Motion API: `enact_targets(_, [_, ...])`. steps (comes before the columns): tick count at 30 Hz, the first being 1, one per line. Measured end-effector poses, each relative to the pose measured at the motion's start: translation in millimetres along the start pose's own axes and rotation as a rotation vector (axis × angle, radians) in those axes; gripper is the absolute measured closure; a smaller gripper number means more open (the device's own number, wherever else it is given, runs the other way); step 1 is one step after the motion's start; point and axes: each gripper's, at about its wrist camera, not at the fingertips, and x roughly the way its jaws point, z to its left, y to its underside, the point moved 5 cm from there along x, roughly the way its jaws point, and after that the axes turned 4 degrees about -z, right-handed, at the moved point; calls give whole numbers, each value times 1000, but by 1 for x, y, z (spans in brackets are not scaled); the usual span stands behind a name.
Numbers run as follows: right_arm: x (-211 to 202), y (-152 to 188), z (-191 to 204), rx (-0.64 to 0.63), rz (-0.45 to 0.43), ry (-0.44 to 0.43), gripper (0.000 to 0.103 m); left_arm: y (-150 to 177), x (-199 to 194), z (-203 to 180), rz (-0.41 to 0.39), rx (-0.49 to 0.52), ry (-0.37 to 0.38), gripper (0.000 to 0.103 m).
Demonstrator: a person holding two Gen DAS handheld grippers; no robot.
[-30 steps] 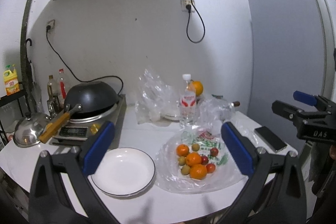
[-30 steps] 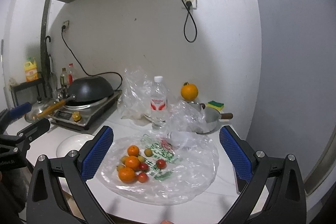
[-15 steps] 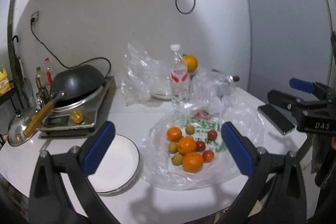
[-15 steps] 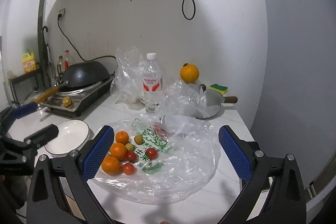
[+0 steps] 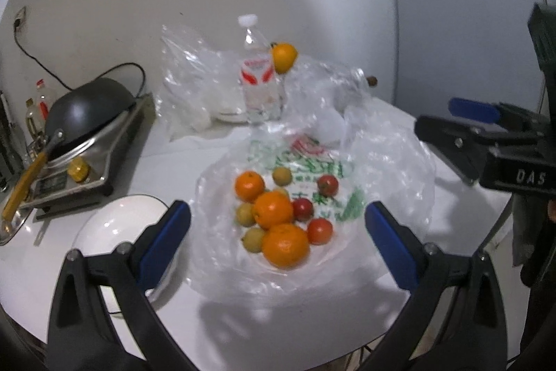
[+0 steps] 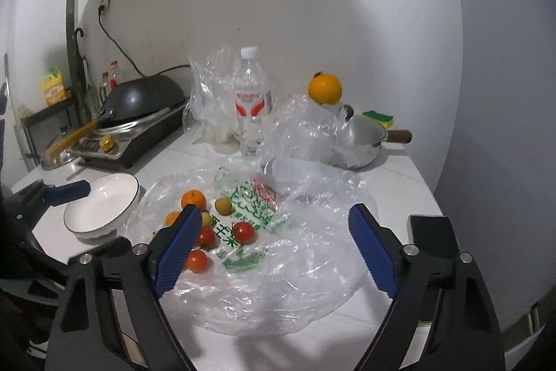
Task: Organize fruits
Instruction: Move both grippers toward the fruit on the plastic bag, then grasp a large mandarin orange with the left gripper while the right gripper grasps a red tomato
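A pile of fruit lies on a spread clear plastic bag (image 5: 389,162) on the white counter: oranges (image 5: 285,244), red tomatoes (image 5: 319,231) and small yellow-green fruits (image 5: 253,239). The pile also shows in the right wrist view (image 6: 208,233). An empty white plate (image 5: 114,226) sits left of the bag, also in the right wrist view (image 6: 100,206). My left gripper (image 5: 276,237) is open and empty, low over the pile. My right gripper (image 6: 274,242) is open and empty above the bag, right of the fruit.
An induction cooker with a black wok (image 5: 87,106) stands at the left. A water bottle (image 6: 251,99), crumpled bags (image 6: 208,93), a steel pot (image 6: 361,141) and one orange (image 6: 325,88) stand at the back. A dark phone (image 6: 432,233) lies near the right edge.
Both grippers have moved forward and down toward the fruit pile, which now looks larger. Both stayed open and empty.
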Motion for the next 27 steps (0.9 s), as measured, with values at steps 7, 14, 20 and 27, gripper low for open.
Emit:
enact_targets(7, [12,8,4,-11,18,-44,21,15,23,-4,71,-3,21,13])
enact_targets(14, [26,15,7,-12,48,-78,27,31,48,-5,150,-20,48,32])
enact_targets(20, [36,22,13,-31,81,-112,38,43,63,0,200,-55,58,44])
enact_targets(27, [49,28,21,-42,122,-127,44,48,70,1,214,-62,79,48])
